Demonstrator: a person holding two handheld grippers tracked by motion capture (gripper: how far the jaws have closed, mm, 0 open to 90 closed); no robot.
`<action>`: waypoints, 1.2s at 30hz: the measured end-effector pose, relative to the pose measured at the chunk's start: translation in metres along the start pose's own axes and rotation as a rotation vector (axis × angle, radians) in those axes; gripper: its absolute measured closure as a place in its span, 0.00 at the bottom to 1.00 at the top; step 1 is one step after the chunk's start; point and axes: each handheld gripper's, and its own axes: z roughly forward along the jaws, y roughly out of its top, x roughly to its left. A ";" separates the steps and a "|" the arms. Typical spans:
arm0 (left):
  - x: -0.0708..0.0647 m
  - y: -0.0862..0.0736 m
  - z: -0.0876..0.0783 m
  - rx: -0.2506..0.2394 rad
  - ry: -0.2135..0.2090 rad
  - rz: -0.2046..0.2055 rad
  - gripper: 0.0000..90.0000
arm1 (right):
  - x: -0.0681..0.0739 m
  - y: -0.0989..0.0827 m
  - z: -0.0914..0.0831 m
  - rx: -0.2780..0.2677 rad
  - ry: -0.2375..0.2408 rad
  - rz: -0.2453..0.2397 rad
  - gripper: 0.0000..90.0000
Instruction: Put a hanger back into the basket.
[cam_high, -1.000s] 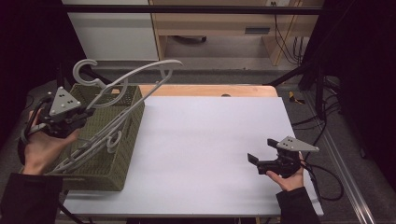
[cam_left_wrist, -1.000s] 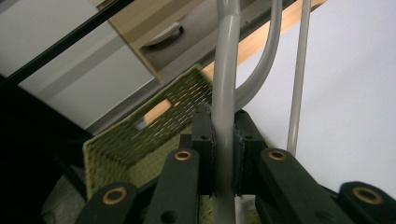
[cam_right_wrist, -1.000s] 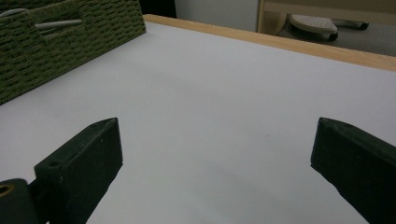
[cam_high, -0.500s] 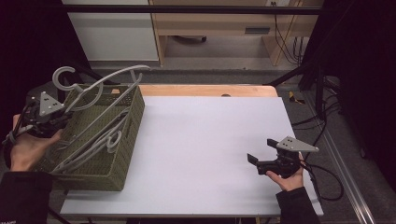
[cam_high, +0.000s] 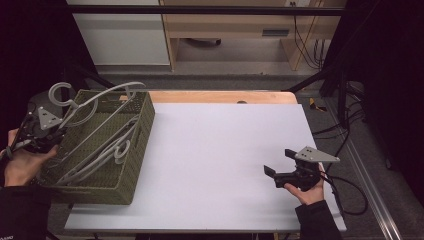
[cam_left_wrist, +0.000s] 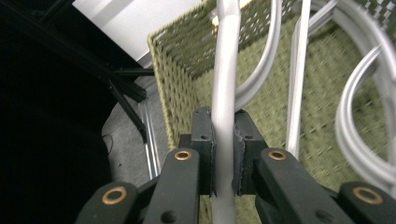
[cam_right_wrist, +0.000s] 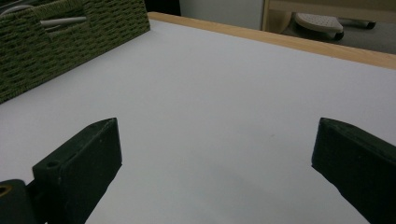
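Gripping a grey hanger (cam_left_wrist: 225, 93) over the basket (cam_high: 131, 175) at the tabletop's left edge, the left gripper (cam_left_wrist: 223, 140) must lower and release; the right gripper's (cam_right_wrist: 215, 158) jaws wait wide.

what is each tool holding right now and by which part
The left tool is shut on a grey hanger, clamped across one of its arm bars over the green basket. The right tool is open above the table, holding nothing.

Left gripper (cam_high: 42, 134) is sitting in the person's left hand (cam_high: 20, 162), jaws pressing tight together on something thin. Right gripper (cam_high: 280, 172) is resting in the right hand (cam_high: 307, 192), jaws standing wide apart, pointing left.
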 end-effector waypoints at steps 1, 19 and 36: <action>0.000 -0.002 0.001 0.007 0.001 0.001 0.91 | 0.000 0.000 0.000 0.002 0.001 0.001 0.02; -0.021 -0.024 0.034 0.106 0.009 0.041 0.91 | 0.002 -0.001 0.004 0.011 0.013 -0.001 0.02; -0.037 -0.023 0.015 0.113 -0.277 -0.008 0.87 | 0.003 -0.002 0.006 0.022 0.021 -0.007 0.02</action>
